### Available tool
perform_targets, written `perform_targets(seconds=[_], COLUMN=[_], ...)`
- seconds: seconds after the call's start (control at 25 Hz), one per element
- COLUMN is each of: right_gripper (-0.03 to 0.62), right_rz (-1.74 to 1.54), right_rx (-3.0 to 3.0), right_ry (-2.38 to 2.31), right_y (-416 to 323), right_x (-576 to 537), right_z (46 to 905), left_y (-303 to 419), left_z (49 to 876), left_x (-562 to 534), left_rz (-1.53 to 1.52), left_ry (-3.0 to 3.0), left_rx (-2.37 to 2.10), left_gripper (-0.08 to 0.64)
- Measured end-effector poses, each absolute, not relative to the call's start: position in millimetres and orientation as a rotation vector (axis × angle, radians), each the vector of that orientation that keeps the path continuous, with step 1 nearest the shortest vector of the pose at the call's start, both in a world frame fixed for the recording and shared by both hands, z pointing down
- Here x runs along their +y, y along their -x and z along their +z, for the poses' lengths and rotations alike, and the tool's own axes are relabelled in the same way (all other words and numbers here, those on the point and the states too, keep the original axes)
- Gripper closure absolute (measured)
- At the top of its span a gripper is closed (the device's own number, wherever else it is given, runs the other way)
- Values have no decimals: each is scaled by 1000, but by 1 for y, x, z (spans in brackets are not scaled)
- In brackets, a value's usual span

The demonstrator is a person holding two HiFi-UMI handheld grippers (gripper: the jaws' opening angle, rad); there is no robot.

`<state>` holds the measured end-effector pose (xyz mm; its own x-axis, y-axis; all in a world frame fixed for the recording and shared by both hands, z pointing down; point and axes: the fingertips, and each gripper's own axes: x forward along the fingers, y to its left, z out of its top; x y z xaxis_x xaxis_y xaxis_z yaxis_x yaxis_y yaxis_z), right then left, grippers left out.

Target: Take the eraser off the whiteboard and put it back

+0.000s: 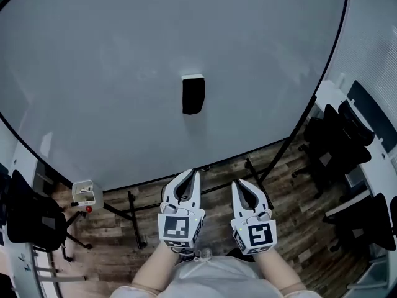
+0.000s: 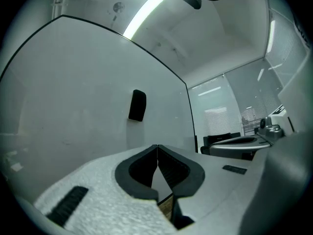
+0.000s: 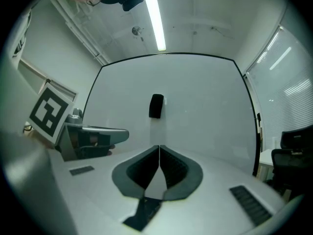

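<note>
A black eraser point(image 1: 193, 95) with a white back sticks upright to the middle of the large whiteboard point(image 1: 111, 73). It also shows in the left gripper view as the eraser point(image 2: 137, 105) and in the right gripper view as the eraser point(image 3: 156, 105). My left gripper point(image 1: 196, 174) and right gripper point(image 1: 236, 184) are side by side below the board's lower edge, both well short of the eraser. Each is shut with its jaw tips touching and nothing between them. The left gripper point(image 2: 157, 146) and right gripper point(image 3: 159, 147) point level at the board.
The whiteboard stands on a black wheeled frame point(image 1: 133, 213) over a wood floor. Black office chairs point(image 1: 338, 144) line a table at the right. Another black chair point(image 1: 31, 219) and a small white box point(image 1: 84, 194) are at the lower left.
</note>
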<state>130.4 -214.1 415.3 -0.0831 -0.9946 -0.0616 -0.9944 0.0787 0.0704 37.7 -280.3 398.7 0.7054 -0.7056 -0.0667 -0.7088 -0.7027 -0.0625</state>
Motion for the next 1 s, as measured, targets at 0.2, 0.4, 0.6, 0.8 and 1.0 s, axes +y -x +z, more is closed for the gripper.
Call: perform_targets(seconds=[0.2,0.4,0.6,0.8,1.0], right_gripper=[565,565,565,565,565], right_rz=[-161,-168,-191,-211,-221], right_rx=[-2406,-2523,-2603,-2646,-2678], right_ry=[-2033,-1886,-1754,-1667,-1641], right_y=[-148,-155,-162,-167,-177], right_x=[-250,-280,-302,-316,-327], right_z=[408,399,391,385,378], left_y=[-48,-53,-58,-71,-77], left_z=[390,381,367,341,309], left_x=[-303,-320,-332,-351,-375], left_rz=[47,59,113,131,181], left_ry=[2744,2669,2577,2500,2480], left_rx=[1293,1429,1563,1606,1656], left_gripper=[543,543,543,540,321])
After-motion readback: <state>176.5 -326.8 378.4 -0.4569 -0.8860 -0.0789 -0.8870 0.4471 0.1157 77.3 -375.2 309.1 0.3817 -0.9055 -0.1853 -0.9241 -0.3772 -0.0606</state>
